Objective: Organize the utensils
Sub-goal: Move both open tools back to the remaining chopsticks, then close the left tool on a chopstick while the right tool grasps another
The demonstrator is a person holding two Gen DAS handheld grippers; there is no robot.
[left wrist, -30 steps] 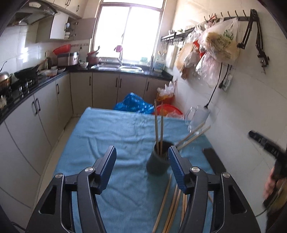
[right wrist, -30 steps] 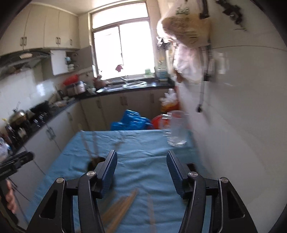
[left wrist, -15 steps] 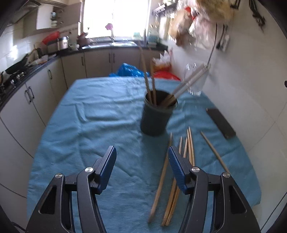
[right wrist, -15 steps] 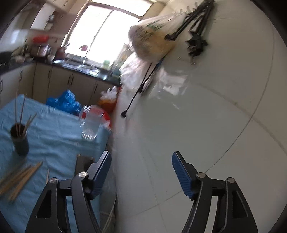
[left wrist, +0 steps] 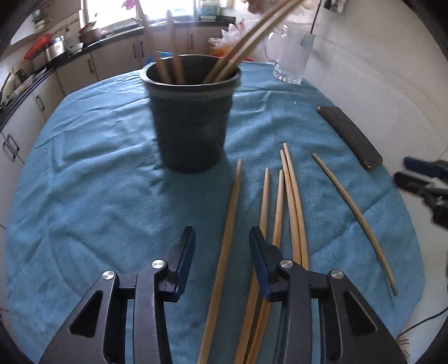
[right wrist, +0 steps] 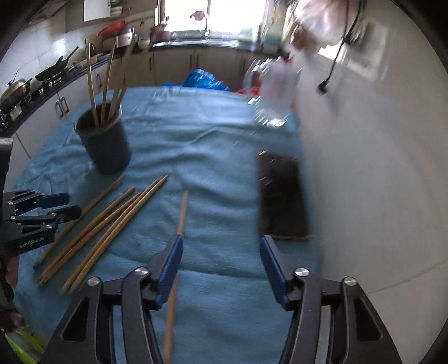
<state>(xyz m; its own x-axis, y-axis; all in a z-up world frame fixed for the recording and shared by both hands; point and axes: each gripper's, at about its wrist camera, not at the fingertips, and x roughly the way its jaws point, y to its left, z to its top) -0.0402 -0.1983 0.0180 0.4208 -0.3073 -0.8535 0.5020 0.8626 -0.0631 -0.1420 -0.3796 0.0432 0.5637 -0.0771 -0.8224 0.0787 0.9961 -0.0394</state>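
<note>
This is a home kitchen. A dark countertop (right wrist: 179, 44) runs along cream cabinets (right wrist: 168, 67) beneath a bright window (right wrist: 221, 14), and a wok (right wrist: 14, 89) and a frying pan (right wrist: 53, 70) sit on the stove at the left. White tiles (right wrist: 378, 168) cover the wall. A bench under a blue cloth (left wrist: 98, 182) carries wooden chopsticks (left wrist: 291, 201), a dark utensil cup (left wrist: 190, 117) and a glass jug (left wrist: 291, 58).

Both grippers (left wrist: 222, 242) (right wrist: 221, 253) low, jaws part-closed

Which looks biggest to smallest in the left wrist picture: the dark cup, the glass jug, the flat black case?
1. dark cup, though it stands nearest the camera.
2 and 3. flat black case and glass jug look too alike to rank.
</note>
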